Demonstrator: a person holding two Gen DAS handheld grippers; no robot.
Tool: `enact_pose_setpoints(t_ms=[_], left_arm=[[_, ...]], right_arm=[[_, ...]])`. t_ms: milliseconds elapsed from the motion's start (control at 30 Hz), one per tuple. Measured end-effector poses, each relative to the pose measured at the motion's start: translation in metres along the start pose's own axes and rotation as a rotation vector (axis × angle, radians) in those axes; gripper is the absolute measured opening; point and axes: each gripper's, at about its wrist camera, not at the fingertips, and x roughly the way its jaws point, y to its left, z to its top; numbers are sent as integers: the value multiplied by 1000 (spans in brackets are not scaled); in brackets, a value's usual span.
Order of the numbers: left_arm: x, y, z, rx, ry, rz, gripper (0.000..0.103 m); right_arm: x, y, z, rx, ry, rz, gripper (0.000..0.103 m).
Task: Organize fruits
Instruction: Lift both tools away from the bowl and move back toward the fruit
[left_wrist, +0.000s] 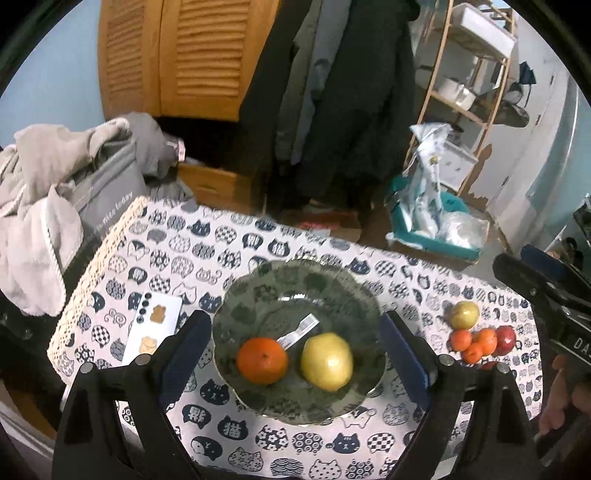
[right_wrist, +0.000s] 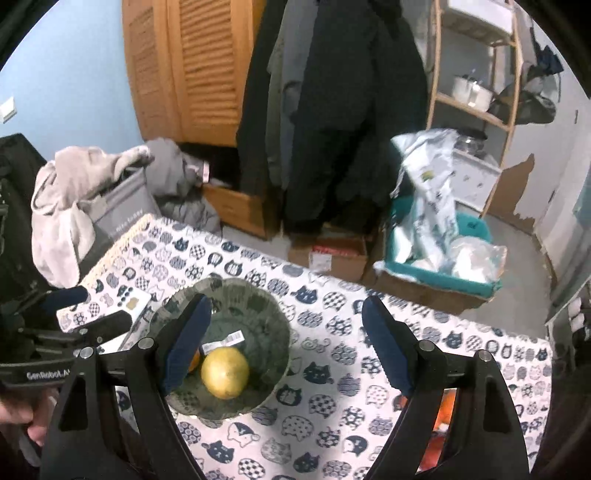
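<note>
Nearest the left wrist camera, the left tongs hang wide apart and empty over the green bowl, which already holds an orange and a yellow apple side by side, with a white label strip lying behind them. The right tongs are likewise apart and grip nothing, poised over the cat-print desk just beside the bowl. The rest of the fruit sits in a small heap toward the desk's right edge: a greenish apple, three small oranges and a red apple, all touching or nearly so. The likely next step is fetching one of these with the right tongs; taking an outer fruit from above should keep its neighbours from rolling off the edge. A white card lies left of the bowl, out of the way.
</note>
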Motion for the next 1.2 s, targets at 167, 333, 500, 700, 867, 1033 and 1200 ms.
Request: enact_pose_setpoints(t_ms=[167, 333, 500, 700, 867, 1033, 1200], left_arm=[[-21, -15, 5, 23, -56, -17, 93], [-39, -33, 9, 68, -118, -16, 94], [-55, -50, 12, 100, -168, -24, 100], [-67, -72, 13, 138, -215, -37, 102], [-65, -97, 13, 182, -219, -70, 102], [-57, -119, 11, 219, -183, -89, 102], [-54, -143, 6, 259, -175, -114, 102]], right_arm=[[-30, -15, -1, 3, -58, -36, 84], [-63, -31, -5, 5, -128, -79, 84], [-93, -46, -12, 9, -193, -108, 85], [-119, -62, -21, 15, -243, -167, 86], [-135, -83, -32, 41, -258, -192, 86], [-142, -107, -46, 77, -246, -251, 86], [-147, -132, -58, 133, -228, -277, 86]])
